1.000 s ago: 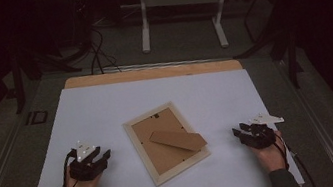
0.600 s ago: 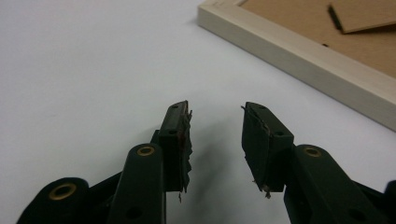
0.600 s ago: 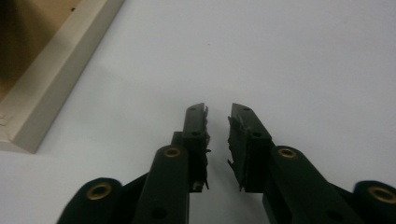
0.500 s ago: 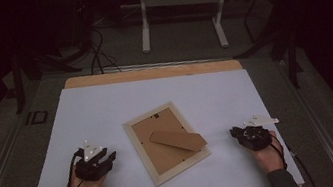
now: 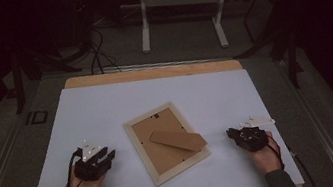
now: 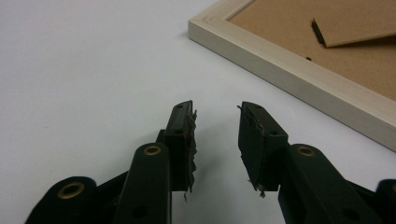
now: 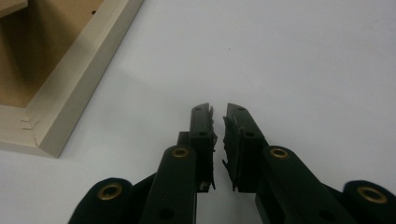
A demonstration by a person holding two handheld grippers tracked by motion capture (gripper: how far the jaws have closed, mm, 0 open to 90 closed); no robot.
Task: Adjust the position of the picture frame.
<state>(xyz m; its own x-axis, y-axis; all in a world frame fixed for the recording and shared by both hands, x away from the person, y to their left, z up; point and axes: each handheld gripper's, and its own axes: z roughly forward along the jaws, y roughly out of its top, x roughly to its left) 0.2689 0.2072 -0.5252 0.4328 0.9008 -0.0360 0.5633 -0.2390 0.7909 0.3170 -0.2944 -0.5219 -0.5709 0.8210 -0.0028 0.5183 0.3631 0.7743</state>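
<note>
Between the left gripper's [image 6: 215,140] jaws nothing is held; they have just been narrowing, a gap remaining. Right gripper [image 7: 218,144]: jaws just drawn nearly together, empty. Both rest on the white sheet [image 5: 106,108], flanking the picture frame [image 5: 167,141], which lies face down, stand flap [image 5: 178,139] uppermost. Judged step: approach not begun. Next move requires reopening and reaching the frame's edges.

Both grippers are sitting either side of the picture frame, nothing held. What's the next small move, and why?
Probably bring the left gripper in toward the near edge of the picture frame, which lies face down between the hands. The left jaws have just been closing with nothing between them but keep a clear gap; the right gripper has nearly closed on nothing. The frame's stand flap lies untouched.
</note>
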